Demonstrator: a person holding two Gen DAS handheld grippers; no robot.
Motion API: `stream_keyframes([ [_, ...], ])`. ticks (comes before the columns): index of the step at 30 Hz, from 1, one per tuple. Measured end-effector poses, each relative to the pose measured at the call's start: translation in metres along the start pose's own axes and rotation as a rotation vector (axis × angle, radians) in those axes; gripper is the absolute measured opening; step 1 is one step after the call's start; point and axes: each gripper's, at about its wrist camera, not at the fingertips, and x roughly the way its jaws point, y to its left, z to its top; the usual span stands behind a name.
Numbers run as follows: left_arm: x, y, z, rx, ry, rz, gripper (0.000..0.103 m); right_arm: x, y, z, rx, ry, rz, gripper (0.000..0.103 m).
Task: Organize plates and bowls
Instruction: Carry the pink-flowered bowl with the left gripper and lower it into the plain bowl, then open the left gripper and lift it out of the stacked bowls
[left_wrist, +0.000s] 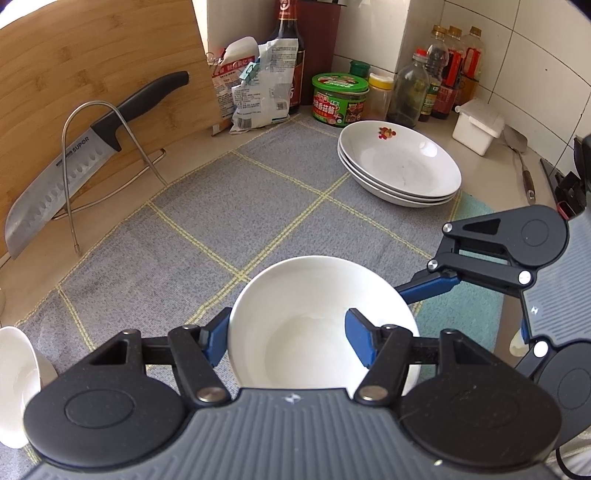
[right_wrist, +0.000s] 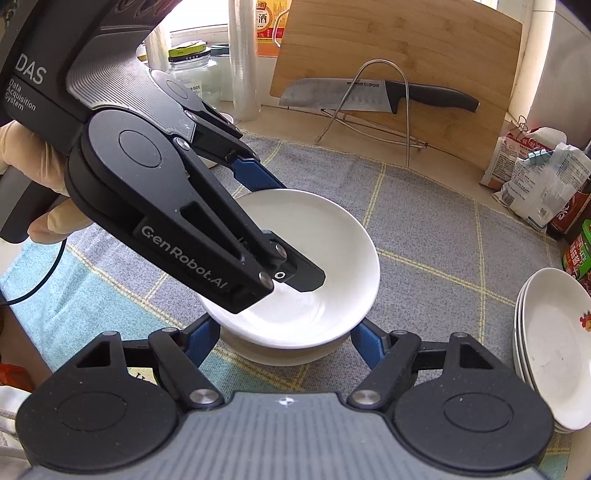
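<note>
The sorting looked partly done: three shallow plates (left_wrist: 400, 166) already sat nested in one stack at the far right of the grey checked cloth (left_wrist: 229, 206) on the counter (left_wrist: 480, 177), while the bowls were still being gathered. In the right wrist view a white bowl (right_wrist: 332, 236) sat inside or just above a second bowl (right_wrist: 280, 350) near the middle of the cloth, so a bowl stack seemed to be forming there. Another white bowl (left_wrist: 16, 373) lay tipped on its side at the left edge of the left wrist view, apart from the rest, and by my reading it was yet to be added. The left tool (left_wrist: 286, 338) straddled the upper bowl's rim, one blue finger (left_wrist: 360, 338) inside the bowl and the other against the outer wall, pinching it at a narrow setting. The right tool (right_wrist: 282, 341) reached in low from the other side, its fingers to either side of the lower bowl's base; they appeared to bear on it, drawn in about as far as the bowl allowed, though the contact itself was partly hidden under the upper rim.
</note>
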Motion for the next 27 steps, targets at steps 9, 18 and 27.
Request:
stream_keyframes([
  [9, 0.001, 0.001, -0.002, -0.012, -0.010, -0.005, 0.064, 0.000, 0.000, 0.000, 0.006, -0.001, 0.001, 0.082],
  [18, -0.006, 0.002, -0.005, -0.018, -0.051, 0.007, 0.073, -0.008, 0.005, 0.001, -0.010, -0.057, 0.019, 0.103],
  [27, -0.024, 0.002, -0.023, -0.050, -0.090, 0.022, 0.084, -0.012, 0.006, -0.003, 0.030, -0.070, 0.001, 0.103],
])
